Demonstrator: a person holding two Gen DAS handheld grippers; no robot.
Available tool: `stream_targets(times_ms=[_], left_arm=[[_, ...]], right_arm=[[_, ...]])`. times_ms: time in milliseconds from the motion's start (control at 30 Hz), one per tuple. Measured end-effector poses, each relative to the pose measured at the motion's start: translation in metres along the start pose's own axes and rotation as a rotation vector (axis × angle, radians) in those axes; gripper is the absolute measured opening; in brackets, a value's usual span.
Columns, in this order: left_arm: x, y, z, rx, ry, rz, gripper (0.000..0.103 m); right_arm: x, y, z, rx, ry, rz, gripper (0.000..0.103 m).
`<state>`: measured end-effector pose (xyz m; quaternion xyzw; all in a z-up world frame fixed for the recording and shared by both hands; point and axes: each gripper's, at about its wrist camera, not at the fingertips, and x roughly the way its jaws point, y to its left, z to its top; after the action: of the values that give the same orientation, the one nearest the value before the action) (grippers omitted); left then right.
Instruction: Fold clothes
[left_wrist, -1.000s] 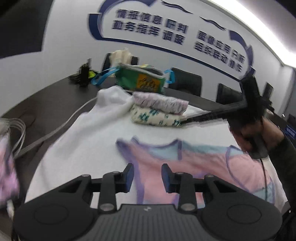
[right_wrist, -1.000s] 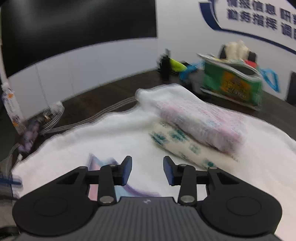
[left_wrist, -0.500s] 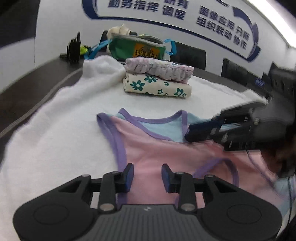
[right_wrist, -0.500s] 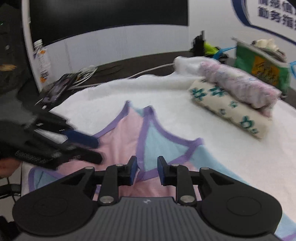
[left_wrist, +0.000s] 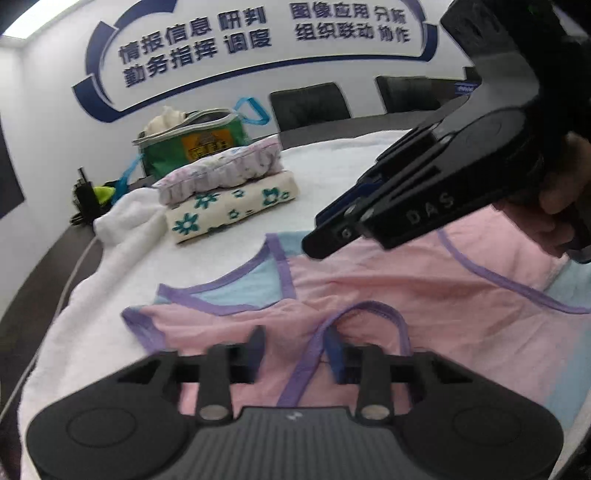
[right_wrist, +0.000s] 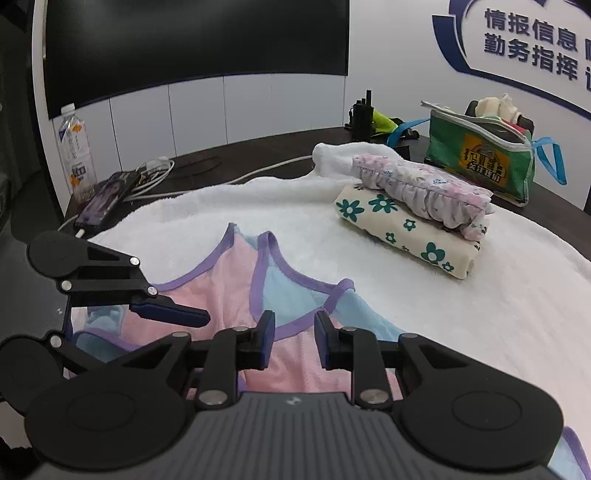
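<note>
A pink and light-blue sleeveless top (left_wrist: 406, 288) with purple trim lies spread on a white fleecy blanket (left_wrist: 92, 332). My left gripper (left_wrist: 297, 349) is low over its near edge. Its jaws are closing, and a purple strap loop (left_wrist: 369, 308) runs up between the fingers, with a gap still showing on the left side. My right gripper (right_wrist: 294, 339) hovers over the top's (right_wrist: 221, 280) neckline with a narrow gap; fabric lies below it, not pinched. The left wrist view shows the right gripper (left_wrist: 314, 240) from the side, held by a hand. The left gripper (right_wrist: 199, 317) shows at the right wrist view's left.
Two folded garments (right_wrist: 413, 210), a lilac one on a flowered cream one, are stacked at the back of the blanket (right_wrist: 461, 325). Behind them stands a green zip bag (right_wrist: 476, 155). A water bottle (right_wrist: 75, 147), a phone (right_wrist: 107, 199) and cables (right_wrist: 155, 173) lie on the dark table at the left.
My left gripper has come down and closer to the top, rolled, and now has the strap between slightly narrower fingers. My right gripper swung over the neckline and its jaws narrowed.
</note>
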<state>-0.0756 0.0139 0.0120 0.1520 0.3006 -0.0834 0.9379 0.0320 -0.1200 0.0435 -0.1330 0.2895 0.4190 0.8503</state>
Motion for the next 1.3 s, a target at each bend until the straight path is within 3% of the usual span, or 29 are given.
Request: stream_targets(times_ms=[100, 133, 233, 400, 533, 600, 667, 733, 900, 1033, 1067, 1167, 1300], left_arm=[[-0.007, -0.006, -0.002, 0.016, -0.034, 0.079, 0.011], [-0.009, -0.005, -0.003, -0.005, -0.044, 0.099, 0.004], [-0.015, 0.000, -0.007, -0.079, -0.073, 0.154, 0.000], [-0.025, 0.022, -0.023, -0.306, -0.074, 0.168, 0.000], [-0.028, 0.034, -0.033, -0.392, -0.063, 0.169, 0.000], [-0.033, 0.026, -0.031, -0.303, -0.077, 0.149, 0.005], [-0.040, 0.007, -0.027, -0.172, -0.105, 0.135, 0.027], [-0.041, -0.010, -0.021, -0.060, -0.132, 0.130, 0.035], [-0.025, -0.026, -0.010, 0.107, -0.098, 0.080, 0.032], [-0.014, -0.030, -0.007, 0.165, -0.096, 0.076, 0.014], [-0.011, -0.029, -0.008, 0.170, -0.089, 0.065, 0.001], [-0.005, -0.020, -0.009, 0.100, -0.071, 0.074, 0.000], [-0.020, -0.006, -0.018, -0.083, -0.111, 0.150, 0.000]], right_arm=[[0.000, -0.003, 0.002, 0.010, -0.014, -0.001, 0.024], [0.000, -0.003, 0.004, 0.012, -0.018, -0.003, 0.024], [0.001, -0.005, 0.008, 0.021, -0.024, -0.013, 0.024], [0.005, -0.004, 0.012, 0.013, -0.020, -0.006, 0.024], [0.012, -0.005, 0.016, 0.006, -0.008, -0.004, 0.024], [0.014, -0.007, 0.018, 0.013, -0.005, -0.007, 0.025], [0.015, -0.010, 0.019, 0.032, -0.008, -0.008, 0.026], [0.015, -0.011, 0.019, 0.042, -0.011, -0.008, 0.027], [0.012, -0.008, 0.019, 0.024, -0.012, -0.003, 0.030], [0.010, -0.008, 0.018, 0.019, -0.009, -0.003, 0.031], [0.010, -0.009, 0.018, 0.022, -0.009, -0.004, 0.031], [0.010, -0.011, 0.016, 0.026, -0.012, -0.001, 0.031], [0.011, -0.014, 0.016, 0.031, -0.011, 0.002, 0.031]])
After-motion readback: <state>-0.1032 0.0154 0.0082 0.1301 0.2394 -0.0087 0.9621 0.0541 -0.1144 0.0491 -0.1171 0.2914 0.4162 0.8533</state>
